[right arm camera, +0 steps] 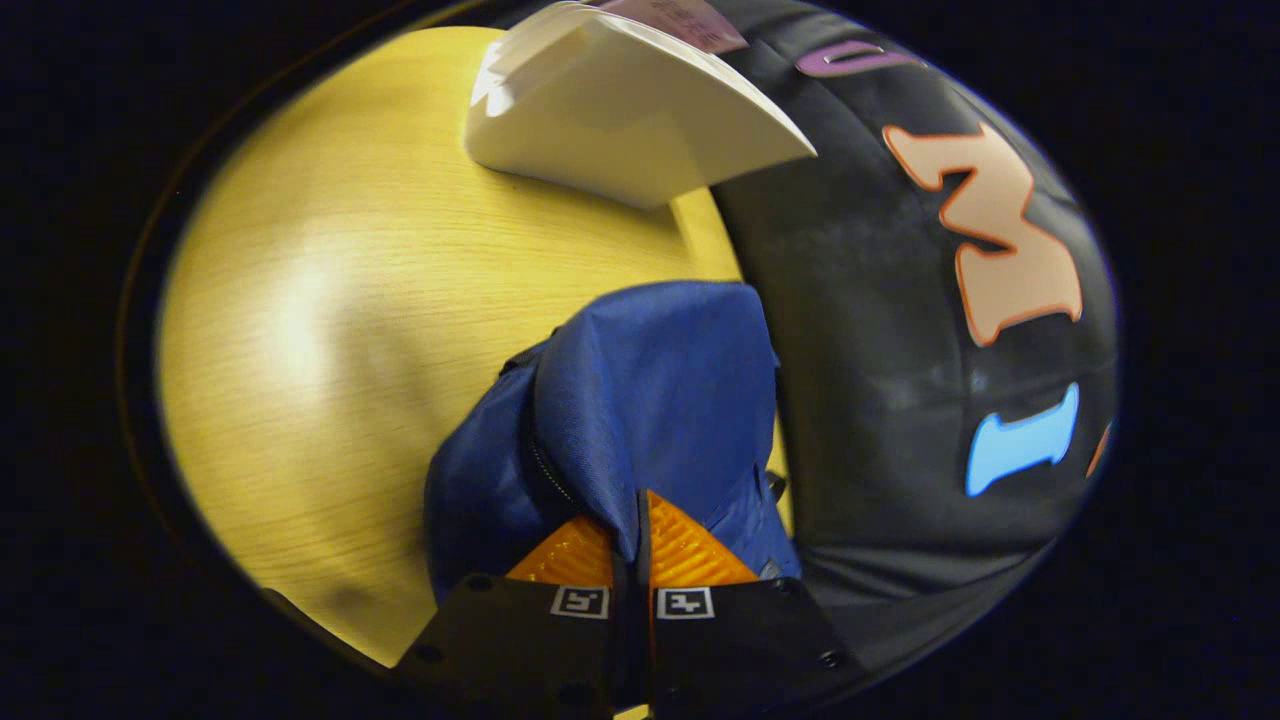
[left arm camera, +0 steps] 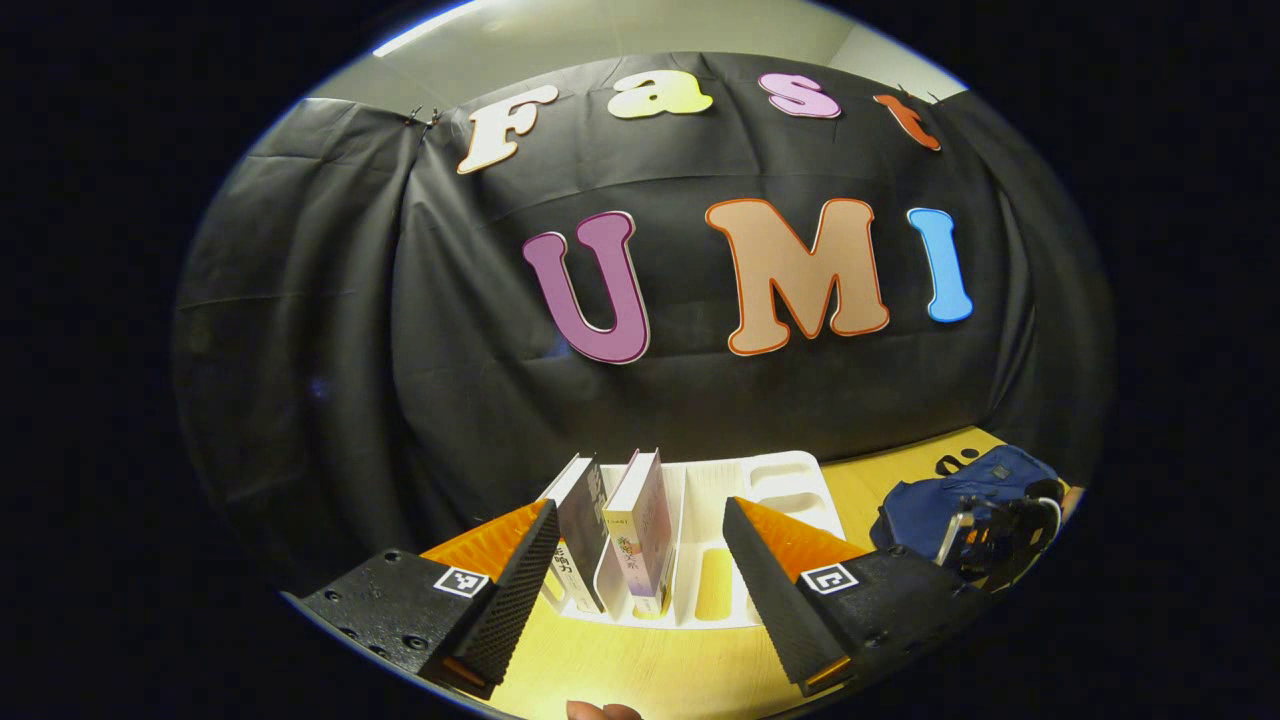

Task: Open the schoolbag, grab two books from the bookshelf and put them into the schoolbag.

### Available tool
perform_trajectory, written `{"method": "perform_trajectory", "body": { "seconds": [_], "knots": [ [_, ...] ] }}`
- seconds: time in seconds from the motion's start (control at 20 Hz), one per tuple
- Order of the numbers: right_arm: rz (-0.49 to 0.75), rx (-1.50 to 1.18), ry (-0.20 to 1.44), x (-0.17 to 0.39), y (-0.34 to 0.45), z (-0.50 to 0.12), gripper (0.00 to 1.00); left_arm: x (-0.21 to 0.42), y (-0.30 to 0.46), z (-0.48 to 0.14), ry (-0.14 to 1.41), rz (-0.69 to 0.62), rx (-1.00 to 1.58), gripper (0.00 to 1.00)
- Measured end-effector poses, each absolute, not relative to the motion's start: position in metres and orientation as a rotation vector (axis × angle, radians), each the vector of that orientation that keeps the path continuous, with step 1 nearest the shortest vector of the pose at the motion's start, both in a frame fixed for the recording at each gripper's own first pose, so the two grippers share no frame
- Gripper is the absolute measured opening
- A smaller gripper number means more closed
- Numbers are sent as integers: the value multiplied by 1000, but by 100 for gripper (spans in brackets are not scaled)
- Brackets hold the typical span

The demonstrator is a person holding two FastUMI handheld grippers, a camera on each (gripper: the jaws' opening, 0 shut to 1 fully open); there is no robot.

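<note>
In the left gripper view, the left gripper (left arm camera: 640, 590) is held with fingers wide apart, aimed at two upright books (left arm camera: 615, 525) in a white bookshelf (left arm camera: 790, 480) at 12 o'clock on the wooden table (left arm camera: 640, 670). The blue schoolbag (left arm camera: 940, 505) lies at 3 o'clock, where the right gripper (left arm camera: 990, 535) is seen. In the right gripper view, that gripper's fingers are pinched together on a fold of schoolbag fabric. The bag is best kept lifted open while one book is straddled squarely, the neighbour being left undisturbed
</note>
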State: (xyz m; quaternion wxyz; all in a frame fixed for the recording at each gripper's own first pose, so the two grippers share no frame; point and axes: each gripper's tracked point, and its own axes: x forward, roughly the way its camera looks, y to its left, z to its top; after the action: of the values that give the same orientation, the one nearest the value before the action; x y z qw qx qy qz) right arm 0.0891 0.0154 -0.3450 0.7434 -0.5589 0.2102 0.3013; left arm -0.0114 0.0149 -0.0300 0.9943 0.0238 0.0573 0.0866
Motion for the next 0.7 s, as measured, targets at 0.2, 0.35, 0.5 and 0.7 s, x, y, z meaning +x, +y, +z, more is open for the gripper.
{"method": "perform_trajectory", "body": {
  "seconds": [0.2, 0.35, 0.5, 0.7],
  "knots": [
    [657, -1031, 602, 94, 11, -346, 4, -9, 17, -36, 127, 178, 34, 96],
    [645, -951, 617, 97, 11, -335, 0, -9, 20, -38, 133, 188, 23, 97],
    [628, -814, 633, 100, 9, -317, 0, -7, 23, -37, 137, 192, 25, 96],
    [572, -512, 665, 108, 6, -282, 4, 1, 24, -39, 141, 183, 17, 97]
  ]
}}
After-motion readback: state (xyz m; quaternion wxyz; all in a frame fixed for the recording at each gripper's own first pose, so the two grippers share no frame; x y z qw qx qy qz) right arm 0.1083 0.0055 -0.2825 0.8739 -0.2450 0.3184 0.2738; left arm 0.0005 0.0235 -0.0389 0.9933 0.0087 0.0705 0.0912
